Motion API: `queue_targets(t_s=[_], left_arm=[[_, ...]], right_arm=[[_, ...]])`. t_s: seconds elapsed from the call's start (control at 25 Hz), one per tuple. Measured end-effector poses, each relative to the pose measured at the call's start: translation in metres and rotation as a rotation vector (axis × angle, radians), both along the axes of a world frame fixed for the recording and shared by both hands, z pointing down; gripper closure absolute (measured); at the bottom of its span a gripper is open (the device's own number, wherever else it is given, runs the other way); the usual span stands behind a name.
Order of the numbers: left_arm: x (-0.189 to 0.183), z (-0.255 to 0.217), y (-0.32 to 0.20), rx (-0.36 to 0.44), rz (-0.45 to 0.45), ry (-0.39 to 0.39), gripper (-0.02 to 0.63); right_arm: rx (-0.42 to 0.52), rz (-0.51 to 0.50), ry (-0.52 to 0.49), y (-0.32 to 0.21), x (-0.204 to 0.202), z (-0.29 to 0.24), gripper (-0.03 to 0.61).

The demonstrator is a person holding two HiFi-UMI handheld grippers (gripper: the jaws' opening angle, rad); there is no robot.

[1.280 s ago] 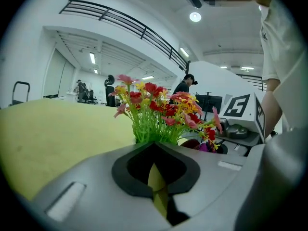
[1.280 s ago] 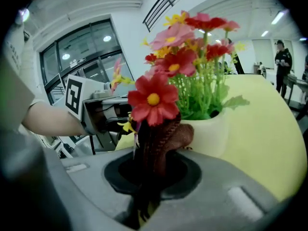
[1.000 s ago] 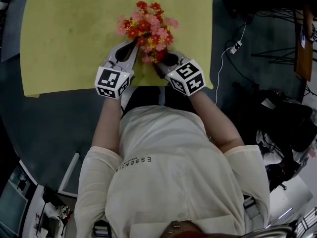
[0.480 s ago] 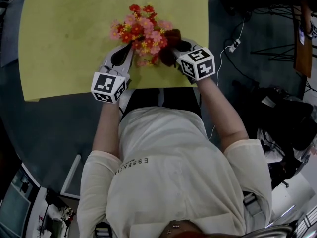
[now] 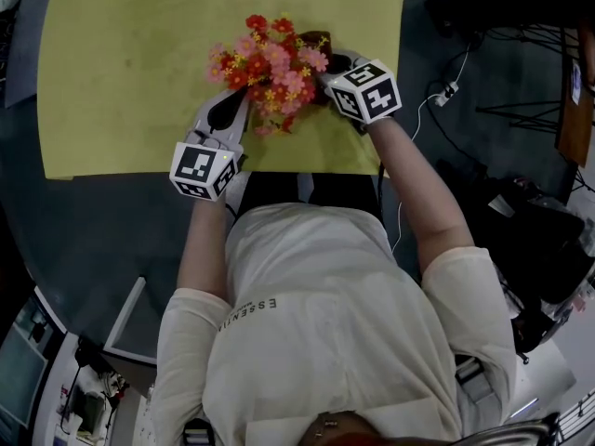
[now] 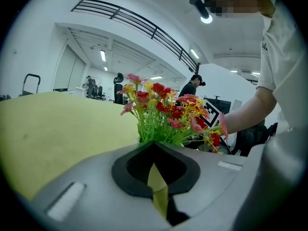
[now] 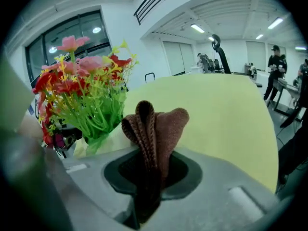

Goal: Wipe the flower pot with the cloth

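Right gripper (image 5: 327, 66) is swinging round from the near side of the flowers (image 5: 270, 63) to their right side, while the left gripper (image 5: 240, 105) is sitting where it was at the near-left of the bunch.

The right one is clamping a brown knitted cloth (image 7: 154, 124), which is sticking up out of its jaws in a floppy fold. The left one is clenched tight on a thin yellow-green strip (image 6: 158, 189). I can't tell if that's a leaf or part of the pot's wrapping.

The flower pot (image 7: 82, 147) is sitting on the yellow table (image 5: 121, 63), near the front edge and between the two grippers. The blooms are hiding it almost completely from above. From the right gripper view only a pale bit at the foot of the stems is showing, and I'm guessing that's the pot.

Handling-wise, I'm thinking it's a light little thing with plastic-looking flowers, so it's probably tipping or sliding easily under a sideways wipe. The cloth is soft and bunching, so it's not pushing hard anyway. I'd be holding low, at the rim or body, not the stems, and wiping the side wall below the leaves.
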State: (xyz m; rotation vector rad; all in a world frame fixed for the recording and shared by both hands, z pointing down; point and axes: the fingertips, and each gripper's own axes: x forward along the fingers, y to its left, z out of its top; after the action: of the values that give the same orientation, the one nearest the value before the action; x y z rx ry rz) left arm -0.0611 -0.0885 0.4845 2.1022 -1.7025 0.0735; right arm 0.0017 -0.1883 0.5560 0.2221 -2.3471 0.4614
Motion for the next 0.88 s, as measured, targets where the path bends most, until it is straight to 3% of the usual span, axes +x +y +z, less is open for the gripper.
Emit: queue_targets(t_s=[0.16,0.4,0.88], left_arm=[[-0.001,0.000,-0.001,0.005,-0.024,0.014,0.601],[-0.004,0.001,-0.004,0.017,-0.051,0.035,0.603],[-0.005,0.002,-0.014,0.008,0.003,0.037,0.603]], right_arm=[[-0.005,-0.069,-0.003,0.005,0.000,0.003,0.529],[0.100,-0.190,0.028,0.023,0.005,-0.002,0.532],[-0.007,-0.182,-0.024,0.061,0.028,-0.008,0.531]])
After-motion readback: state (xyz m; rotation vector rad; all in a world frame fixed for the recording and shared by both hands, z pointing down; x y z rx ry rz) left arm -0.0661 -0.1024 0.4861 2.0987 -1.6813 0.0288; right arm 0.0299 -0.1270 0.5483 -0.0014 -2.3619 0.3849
